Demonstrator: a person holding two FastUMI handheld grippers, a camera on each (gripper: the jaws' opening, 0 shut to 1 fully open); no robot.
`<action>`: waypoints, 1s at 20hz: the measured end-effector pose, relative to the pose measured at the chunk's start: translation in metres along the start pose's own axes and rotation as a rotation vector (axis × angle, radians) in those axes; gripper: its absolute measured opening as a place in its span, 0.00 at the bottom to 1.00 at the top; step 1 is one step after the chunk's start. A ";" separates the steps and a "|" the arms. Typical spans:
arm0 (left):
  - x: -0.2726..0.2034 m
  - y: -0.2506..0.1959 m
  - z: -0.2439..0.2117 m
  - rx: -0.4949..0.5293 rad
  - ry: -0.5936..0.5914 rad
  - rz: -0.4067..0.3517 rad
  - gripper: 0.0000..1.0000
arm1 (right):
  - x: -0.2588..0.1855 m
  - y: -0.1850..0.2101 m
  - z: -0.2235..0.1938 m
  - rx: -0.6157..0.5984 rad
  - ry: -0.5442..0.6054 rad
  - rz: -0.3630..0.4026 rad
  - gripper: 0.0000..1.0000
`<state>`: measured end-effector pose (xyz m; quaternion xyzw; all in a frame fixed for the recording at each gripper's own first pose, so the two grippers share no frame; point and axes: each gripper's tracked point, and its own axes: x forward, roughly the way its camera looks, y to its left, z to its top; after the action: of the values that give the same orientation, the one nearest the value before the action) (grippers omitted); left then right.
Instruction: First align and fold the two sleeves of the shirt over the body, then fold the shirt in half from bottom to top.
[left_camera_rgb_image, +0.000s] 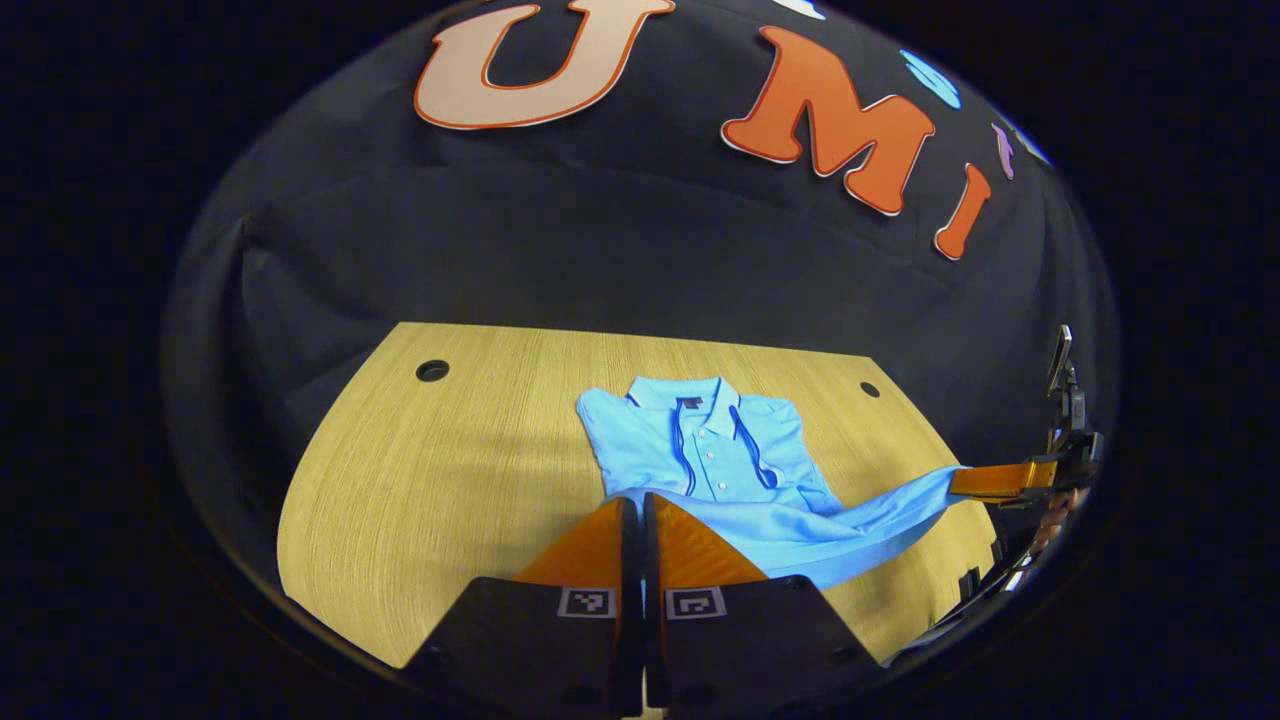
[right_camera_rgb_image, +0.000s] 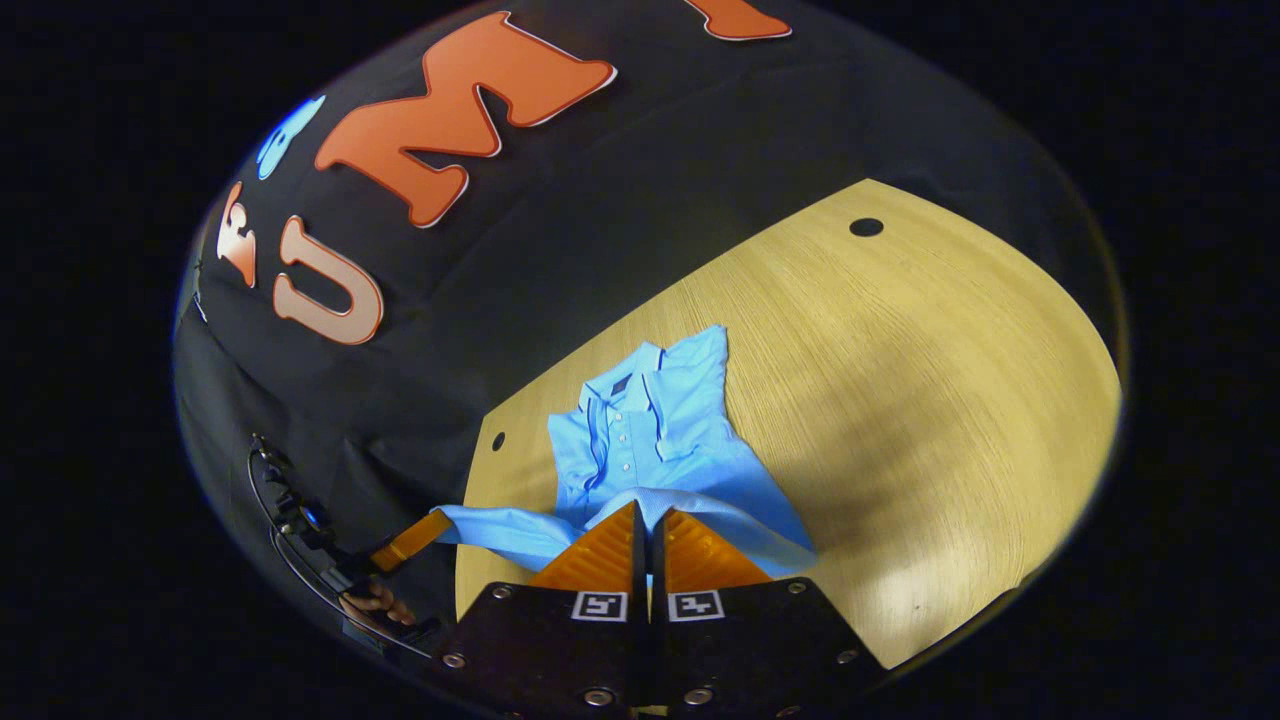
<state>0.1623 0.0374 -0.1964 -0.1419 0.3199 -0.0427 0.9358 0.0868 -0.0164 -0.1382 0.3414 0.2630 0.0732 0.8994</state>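
Note:
A light blue polo shirt (left_camera_rgb_image: 720, 450) lies on the wooden table (left_camera_rgb_image: 450, 470), collar at the far side and sleeves folded in over the body. In the left gripper view my left gripper (left_camera_rgb_image: 640, 500) is shut on the shirt's near hem. Far to the right, my right gripper (left_camera_rgb_image: 960, 482) pinches the other hem corner and holds it stretched above the table. In the right gripper view my right gripper (right_camera_rgb_image: 645, 510) is shut on the hem of the shirt (right_camera_rgb_image: 640, 430), and the left gripper (right_camera_rgb_image: 440, 522) holds the far corner at lower left.
The table (right_camera_rgb_image: 900, 380) has a round hole (left_camera_rgb_image: 432, 370) near each back corner, the other hole (left_camera_rgb_image: 869, 389) lying right of the collar. Black cloth walls the booth behind. A hand (right_camera_rgb_image: 375, 600) holds the left gripper. Bare wood lies on both sides of the shirt.

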 end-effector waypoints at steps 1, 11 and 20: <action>0.009 0.002 0.009 -0.001 -0.007 -0.004 0.05 | 0.005 0.002 0.013 0.002 -0.008 0.001 0.01; 0.162 0.039 0.098 0.169 -0.093 0.046 0.04 | 0.128 0.019 0.144 -0.100 -0.050 -0.046 0.01; 0.157 0.035 0.092 0.184 -0.077 0.067 0.94 | 0.137 -0.003 0.129 -0.192 -0.044 -0.126 0.84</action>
<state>0.3425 0.0660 -0.2298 -0.0460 0.2832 -0.0353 0.9573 0.2706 -0.0502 -0.1168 0.2382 0.2558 0.0337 0.9363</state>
